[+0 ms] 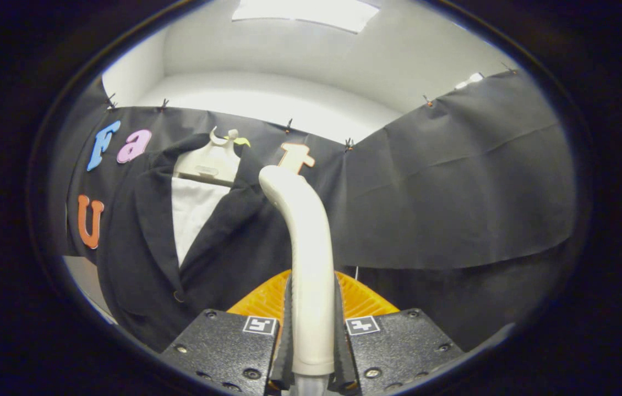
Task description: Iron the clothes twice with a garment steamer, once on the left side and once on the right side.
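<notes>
A cream garment steamer [305, 242] stands upright between my fingers [287, 341], and my gripper [311, 338] is shut on its handle. Its curved head reaches up in front of the jacket's right shoulder. A black jacket [140, 258] over a white shirt [192, 212] hangs on a pale hanger [212, 162] against the booth's wall, beyond the fingers and to the left of the steamer. Whether the steamer head touches the cloth cannot be told.
An orange ribbed part [258, 300] shows just behind the fingers, on both sides of the steamer handle. Black cloth [454, 187] hangs as the wall to the right of the jacket. A white wall and a ceiling light [305, 14] lie above.
</notes>
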`<act>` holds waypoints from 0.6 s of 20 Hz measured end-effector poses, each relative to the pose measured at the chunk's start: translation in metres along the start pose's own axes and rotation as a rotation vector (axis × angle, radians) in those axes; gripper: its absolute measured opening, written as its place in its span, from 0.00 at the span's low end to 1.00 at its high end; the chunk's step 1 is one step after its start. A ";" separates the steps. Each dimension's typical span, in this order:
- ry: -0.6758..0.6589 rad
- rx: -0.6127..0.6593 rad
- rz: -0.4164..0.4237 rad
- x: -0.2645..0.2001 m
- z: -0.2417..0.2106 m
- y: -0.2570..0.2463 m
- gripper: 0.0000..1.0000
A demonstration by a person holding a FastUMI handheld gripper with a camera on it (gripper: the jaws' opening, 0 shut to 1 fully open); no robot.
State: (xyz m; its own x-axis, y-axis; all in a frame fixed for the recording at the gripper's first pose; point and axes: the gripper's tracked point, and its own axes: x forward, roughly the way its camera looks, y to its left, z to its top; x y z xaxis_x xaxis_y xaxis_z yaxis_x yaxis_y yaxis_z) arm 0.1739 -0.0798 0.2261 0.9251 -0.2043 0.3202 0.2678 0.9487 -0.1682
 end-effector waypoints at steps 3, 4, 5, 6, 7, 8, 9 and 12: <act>-0.047 -0.033 -0.002 0.021 0.013 0.012 0.33; -0.058 -0.038 -0.003 0.026 0.014 0.015 0.32; -0.061 -0.044 -0.002 0.030 0.013 0.018 0.33; -0.060 -0.047 -0.004 0.036 0.012 0.022 0.32; -0.051 -0.053 -0.006 0.042 0.010 0.025 0.33; -0.039 -0.056 -0.010 0.047 0.006 0.028 0.32; -0.030 -0.056 -0.010 0.051 0.004 0.031 0.33; -0.012 -0.069 -0.004 0.049 -0.006 0.039 0.33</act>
State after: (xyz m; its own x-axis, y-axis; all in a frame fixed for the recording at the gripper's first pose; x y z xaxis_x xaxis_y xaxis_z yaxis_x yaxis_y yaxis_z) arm 0.2315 -0.0542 0.2296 0.9207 -0.2050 0.3320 0.2899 0.9289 -0.2303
